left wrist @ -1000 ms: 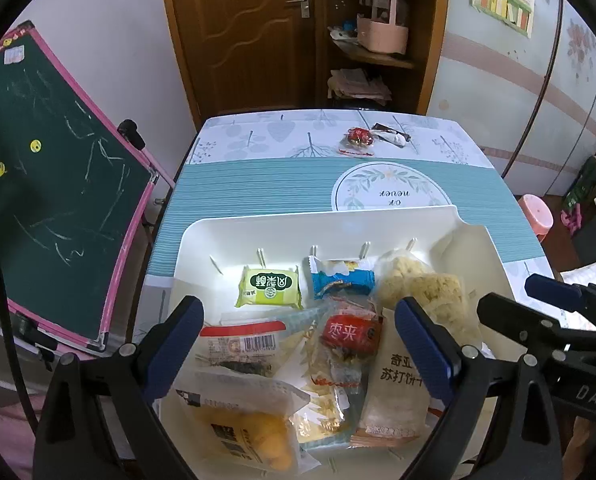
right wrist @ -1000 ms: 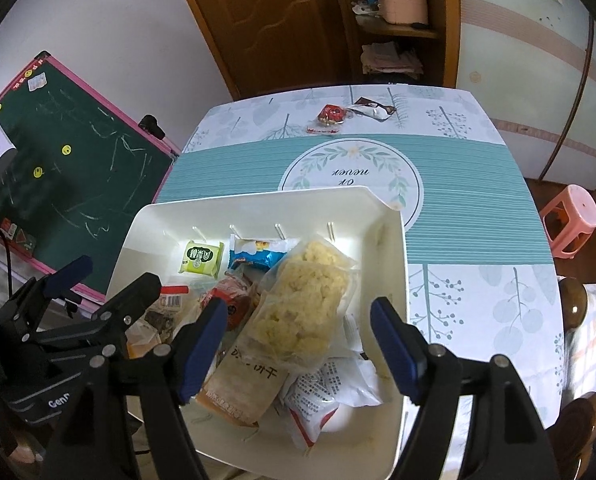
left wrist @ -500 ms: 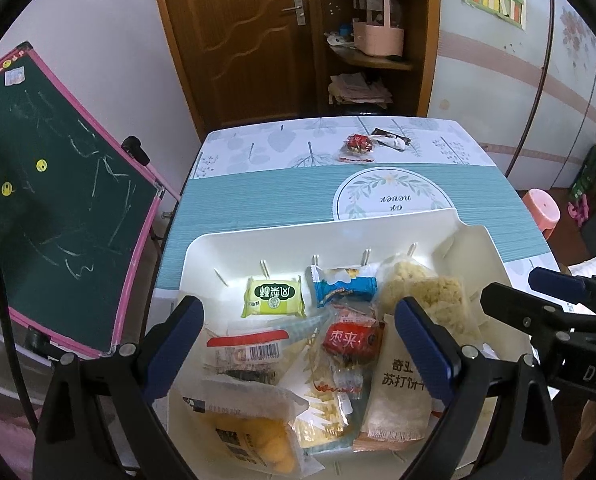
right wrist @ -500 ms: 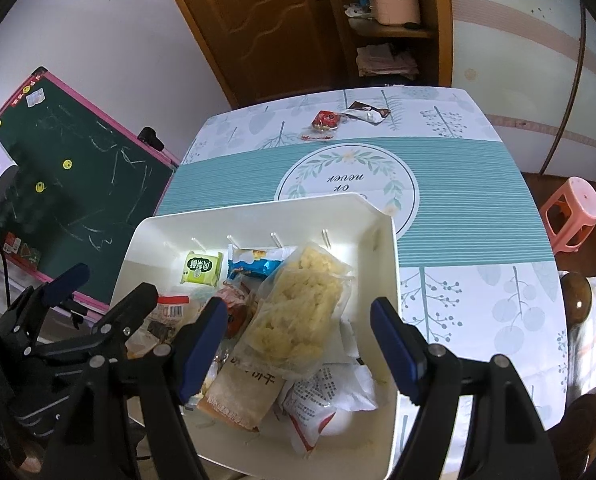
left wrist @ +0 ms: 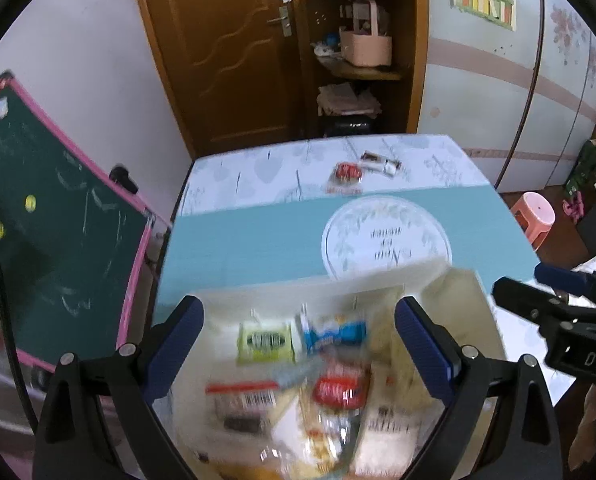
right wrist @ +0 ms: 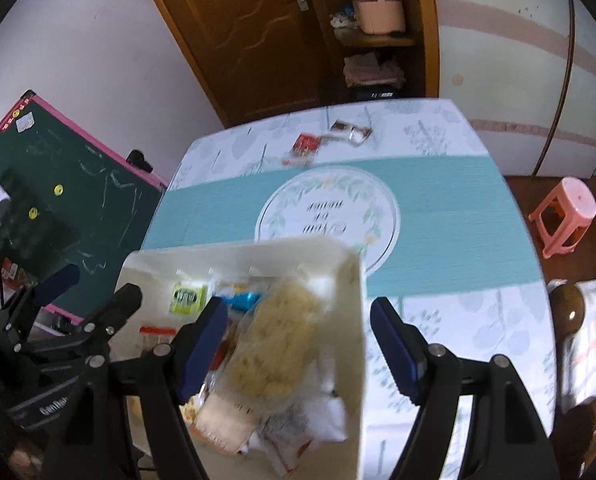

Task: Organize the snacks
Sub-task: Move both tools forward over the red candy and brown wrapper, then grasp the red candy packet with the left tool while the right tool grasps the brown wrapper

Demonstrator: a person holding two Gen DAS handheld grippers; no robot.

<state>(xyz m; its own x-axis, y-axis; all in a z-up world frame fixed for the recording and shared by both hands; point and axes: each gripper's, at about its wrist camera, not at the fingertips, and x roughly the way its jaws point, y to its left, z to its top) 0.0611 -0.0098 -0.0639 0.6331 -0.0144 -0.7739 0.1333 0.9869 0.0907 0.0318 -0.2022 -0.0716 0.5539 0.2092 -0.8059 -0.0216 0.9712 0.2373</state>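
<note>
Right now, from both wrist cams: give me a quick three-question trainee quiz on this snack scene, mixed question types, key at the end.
1. True or false: both grippers hold a snack.
2. Multiple choice: the two stray snack packets lie A) inside the white tray, B) on the far end of the table, C) on the pink stool.
3. Fill in: beside the blue packet at the tray's far wall lies a small ____ packet.

Key:
1. False. The left gripper and right gripper stand open over the white tray with nothing between the pads.
2. B
3. Green
</note>
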